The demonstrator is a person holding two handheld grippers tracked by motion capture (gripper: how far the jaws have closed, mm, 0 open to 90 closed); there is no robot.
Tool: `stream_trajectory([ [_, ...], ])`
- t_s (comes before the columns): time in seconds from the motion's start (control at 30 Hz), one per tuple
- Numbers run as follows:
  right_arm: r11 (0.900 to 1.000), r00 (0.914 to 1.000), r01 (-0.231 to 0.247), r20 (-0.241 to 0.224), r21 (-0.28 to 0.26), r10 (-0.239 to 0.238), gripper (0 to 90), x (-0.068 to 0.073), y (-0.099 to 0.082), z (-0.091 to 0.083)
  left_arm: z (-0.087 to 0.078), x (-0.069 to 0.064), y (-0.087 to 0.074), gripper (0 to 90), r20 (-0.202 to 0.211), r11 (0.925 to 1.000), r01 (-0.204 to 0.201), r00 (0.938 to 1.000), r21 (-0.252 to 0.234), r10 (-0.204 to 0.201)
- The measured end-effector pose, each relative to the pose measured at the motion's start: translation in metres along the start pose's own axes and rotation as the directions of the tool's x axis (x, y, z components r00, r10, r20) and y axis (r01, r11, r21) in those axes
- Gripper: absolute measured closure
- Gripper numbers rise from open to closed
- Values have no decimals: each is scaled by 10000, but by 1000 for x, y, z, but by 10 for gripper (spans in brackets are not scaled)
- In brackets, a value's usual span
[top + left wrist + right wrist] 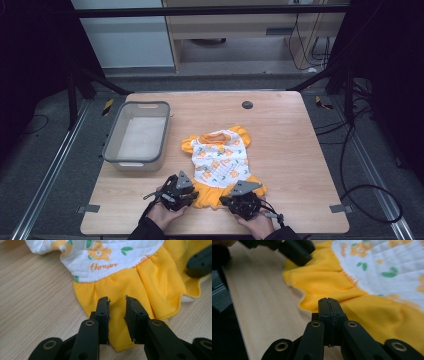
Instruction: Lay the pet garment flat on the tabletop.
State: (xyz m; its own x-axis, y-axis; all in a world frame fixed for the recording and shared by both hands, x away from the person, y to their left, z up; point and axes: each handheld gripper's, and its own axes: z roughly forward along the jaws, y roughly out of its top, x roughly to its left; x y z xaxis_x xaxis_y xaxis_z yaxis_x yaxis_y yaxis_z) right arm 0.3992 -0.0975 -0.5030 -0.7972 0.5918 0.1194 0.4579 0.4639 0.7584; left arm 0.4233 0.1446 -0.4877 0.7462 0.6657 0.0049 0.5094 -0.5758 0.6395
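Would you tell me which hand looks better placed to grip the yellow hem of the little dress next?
Probably the left. The left tongs stand parted with the yellow hem running between them, ready to close. The right tongs are pressed together at the hem's edge; no fabric shows between them.

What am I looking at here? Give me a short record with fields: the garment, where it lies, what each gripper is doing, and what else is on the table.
garment: small dress, white flower-print top, yellow ruffled skirt
position: flat on the wooden table, skirt hem toward the person
left gripper: jaws apart, straddling the hem of the yellow skirt
right gripper: jaws together at the hem; whether cloth is pinched is unclear
other item: grey plastic bin, left of the dress
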Motion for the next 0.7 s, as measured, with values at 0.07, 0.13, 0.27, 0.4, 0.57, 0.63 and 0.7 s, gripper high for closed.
stream_trajectory([
  [0.07, 9998, 9996, 47, -271, 174, -43, 900, 4, -4, -1, 0, 0, 0, 723, -47, 10000, -17, 10000, 19, 17],
  [0.13, 9996, 9992, 76, -386, 276, -66, 900, 6, -7, -3, 0, -1, -1, 722, -84, 10000, 19, 10000, 0, -19],
  [0.27, 9994, 9990, -46, -443, 356, 62, 900, 8, -13, -10, 0, -1, -1, 720, -93, 10000, 14, 10000, 2, -14],
  [0.4, 9999, 9990, -54, -434, 136, 60, 900, 9, -11, -17, -4, -1, 0, 707, 70, 9993, 210, 9998, -315, -208],
  [0.57, 9980, 9985, -335, 412, -536, 358, 900, -10, -7, -32, -12, -8, 9, 700, 810, 9890, 760, 9945, -1270, -661],
  [0.63, 9985, 9969, -516, 583, -201, 526, 900, -17, -12, -31, -6, -15, 10, 704, 1030, 9939, 530, 9937, -967, -429],
  [0.7, 9983, 9966, -565, 609, 165, 554, 900, -20, -17, -29, -1, -24, 9, 709, 1130, 9973, 239, 9935, -700, -159],
])
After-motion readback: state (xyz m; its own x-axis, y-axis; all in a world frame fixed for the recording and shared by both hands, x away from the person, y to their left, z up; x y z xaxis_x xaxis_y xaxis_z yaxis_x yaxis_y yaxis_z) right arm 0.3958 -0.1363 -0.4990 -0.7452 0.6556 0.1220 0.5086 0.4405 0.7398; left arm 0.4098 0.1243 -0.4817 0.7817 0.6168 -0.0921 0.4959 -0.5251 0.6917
